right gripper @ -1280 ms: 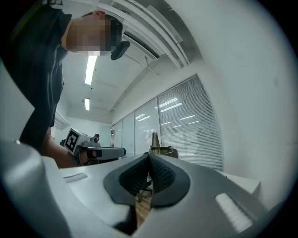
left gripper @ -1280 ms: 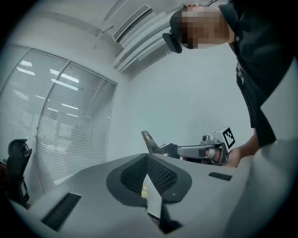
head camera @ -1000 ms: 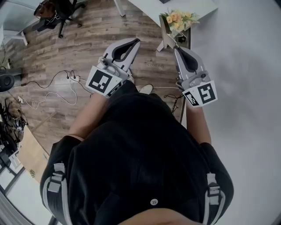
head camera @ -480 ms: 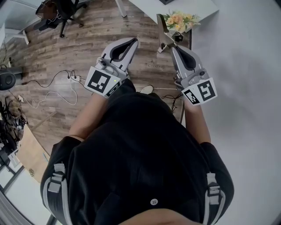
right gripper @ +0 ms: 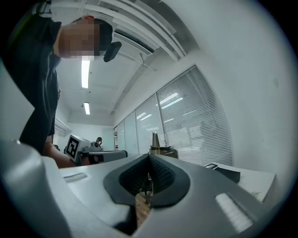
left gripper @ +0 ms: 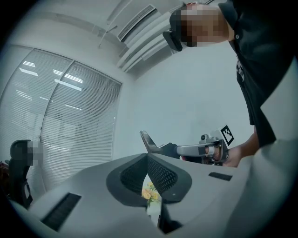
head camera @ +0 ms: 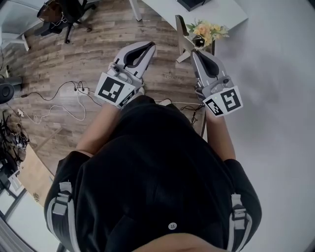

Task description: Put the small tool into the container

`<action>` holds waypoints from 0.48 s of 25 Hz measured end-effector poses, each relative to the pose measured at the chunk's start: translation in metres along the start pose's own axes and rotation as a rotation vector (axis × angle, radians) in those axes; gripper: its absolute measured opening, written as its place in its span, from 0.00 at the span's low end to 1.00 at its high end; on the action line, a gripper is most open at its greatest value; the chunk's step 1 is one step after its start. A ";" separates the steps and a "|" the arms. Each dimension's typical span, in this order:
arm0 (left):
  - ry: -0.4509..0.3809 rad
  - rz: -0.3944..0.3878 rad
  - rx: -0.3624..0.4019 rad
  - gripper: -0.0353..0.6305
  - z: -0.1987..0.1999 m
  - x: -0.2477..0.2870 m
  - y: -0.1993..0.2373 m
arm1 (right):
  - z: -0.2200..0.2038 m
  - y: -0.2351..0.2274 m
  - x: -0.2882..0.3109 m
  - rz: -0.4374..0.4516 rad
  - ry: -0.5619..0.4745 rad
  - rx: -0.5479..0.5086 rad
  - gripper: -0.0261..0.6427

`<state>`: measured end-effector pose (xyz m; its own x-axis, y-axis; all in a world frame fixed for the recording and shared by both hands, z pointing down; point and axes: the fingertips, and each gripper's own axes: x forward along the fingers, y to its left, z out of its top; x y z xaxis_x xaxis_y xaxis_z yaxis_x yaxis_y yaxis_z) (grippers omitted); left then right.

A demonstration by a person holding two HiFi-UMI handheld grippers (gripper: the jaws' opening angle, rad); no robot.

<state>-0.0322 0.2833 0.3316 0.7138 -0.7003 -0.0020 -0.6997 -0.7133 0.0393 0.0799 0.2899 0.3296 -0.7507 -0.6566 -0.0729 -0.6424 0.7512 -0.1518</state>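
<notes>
I hold both grippers out in front of my body, above a wooden floor. My right gripper [head camera: 193,50] is shut on the small tool [head camera: 182,37], a grey metal piece that sticks out past the fingertips. The left gripper view shows the same tool [left gripper: 148,141] at the tip of the right gripper [left gripper: 173,149]. In the right gripper view the tool [right gripper: 154,141] stands up just beyond the jaws. My left gripper [head camera: 150,46] is shut with nothing in it. No container shows clearly.
A white desk [head camera: 231,11] stands ahead with a bunch of yellow flowers [head camera: 208,30] and a dark object [head camera: 192,3]. Cables and a power strip [head camera: 81,90] lie on the floor at left. An office chair [head camera: 64,14] stands far left, a white wall to the right.
Both grippers have edged forward toward the desk. The flowers have shifted right in the head view. The tool stays in the right gripper.
</notes>
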 end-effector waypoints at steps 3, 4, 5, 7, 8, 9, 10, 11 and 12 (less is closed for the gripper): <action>-0.001 -0.008 -0.016 0.06 0.011 0.000 0.043 | 0.008 -0.001 0.045 -0.003 0.017 0.004 0.06; -0.002 -0.008 -0.017 0.06 0.012 0.001 0.054 | 0.009 -0.002 0.056 -0.003 0.019 0.006 0.06; -0.002 -0.007 -0.016 0.06 0.009 0.004 0.058 | 0.006 -0.006 0.058 -0.004 0.020 0.008 0.06; 0.000 -0.006 -0.021 0.06 -0.003 0.010 0.069 | -0.006 -0.015 0.066 -0.006 0.021 0.009 0.06; 0.001 -0.006 -0.029 0.06 -0.007 0.012 0.088 | -0.011 -0.020 0.084 -0.009 0.025 0.009 0.06; 0.001 -0.008 -0.037 0.06 -0.009 0.014 0.111 | -0.014 -0.024 0.106 -0.012 0.030 0.008 0.06; 0.000 -0.010 -0.043 0.06 -0.009 0.014 0.130 | -0.016 -0.027 0.124 -0.016 0.034 0.007 0.06; -0.001 -0.014 -0.044 0.06 -0.008 0.015 0.139 | -0.016 -0.028 0.133 -0.021 0.038 0.005 0.06; -0.002 -0.018 -0.042 0.06 -0.006 0.015 0.140 | -0.015 -0.028 0.134 -0.026 0.040 0.002 0.06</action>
<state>-0.1193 0.1733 0.3426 0.7264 -0.6873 -0.0053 -0.6847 -0.7243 0.0815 -0.0045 0.1820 0.3387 -0.7396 -0.6725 -0.0293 -0.6612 0.7340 -0.1552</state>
